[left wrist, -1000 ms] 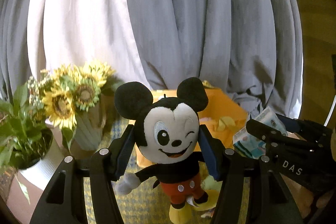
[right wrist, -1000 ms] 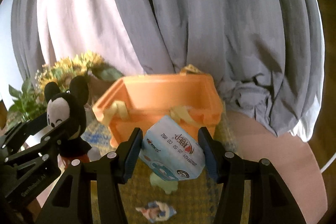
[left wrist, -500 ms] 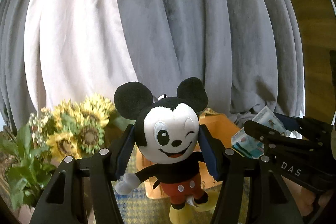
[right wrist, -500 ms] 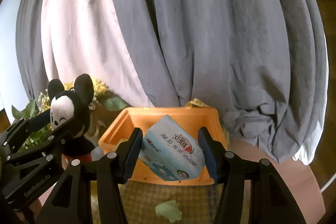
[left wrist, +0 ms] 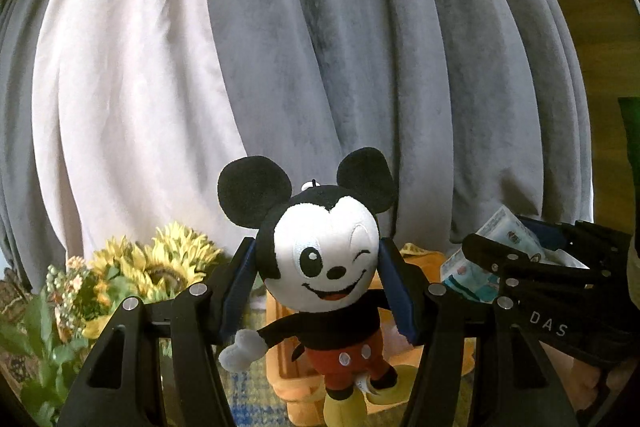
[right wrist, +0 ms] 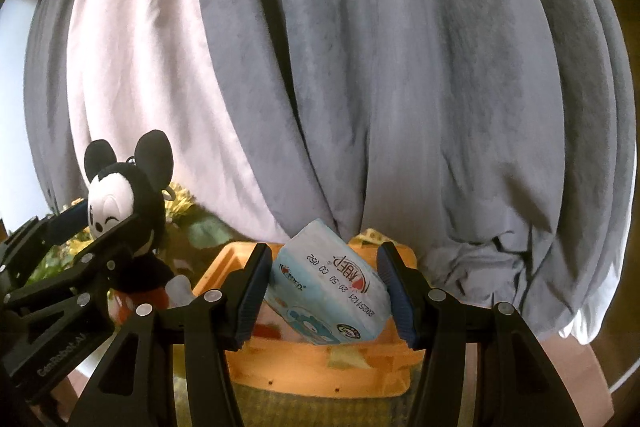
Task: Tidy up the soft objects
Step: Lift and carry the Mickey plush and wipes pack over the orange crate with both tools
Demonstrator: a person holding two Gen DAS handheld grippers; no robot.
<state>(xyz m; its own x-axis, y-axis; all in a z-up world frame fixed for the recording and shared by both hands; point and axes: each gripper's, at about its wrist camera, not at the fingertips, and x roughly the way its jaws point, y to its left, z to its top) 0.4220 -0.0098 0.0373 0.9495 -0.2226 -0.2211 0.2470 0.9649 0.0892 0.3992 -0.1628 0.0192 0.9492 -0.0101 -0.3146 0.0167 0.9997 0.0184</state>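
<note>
The left gripper [left wrist: 318,291] is clamped on the head of a mouse plush toy [left wrist: 320,267], whose body and yellow shoes dangle free below the pads. The right gripper [right wrist: 322,291] pinches a light blue tissue pack [right wrist: 328,291], held tilted with its printed side up. Both things hang in the air, side by side, just before the near rim of an orange bin [right wrist: 320,375].

The bin stands on a checked cloth [left wrist: 248,391] with a grey curtain [right wrist: 360,67] hanging close behind its far rim. Off its left side stand sunflowers [left wrist: 160,267] and a leafy plant [left wrist: 36,347].

As a judgement: the picking is done for these two, and the drop into the bin is what remains. Pale and coloured patches show inside the bin, perhaps things already stowed, though I cannot tell what they are. Whether more soft things wait on the cloth lies below both views.
</note>
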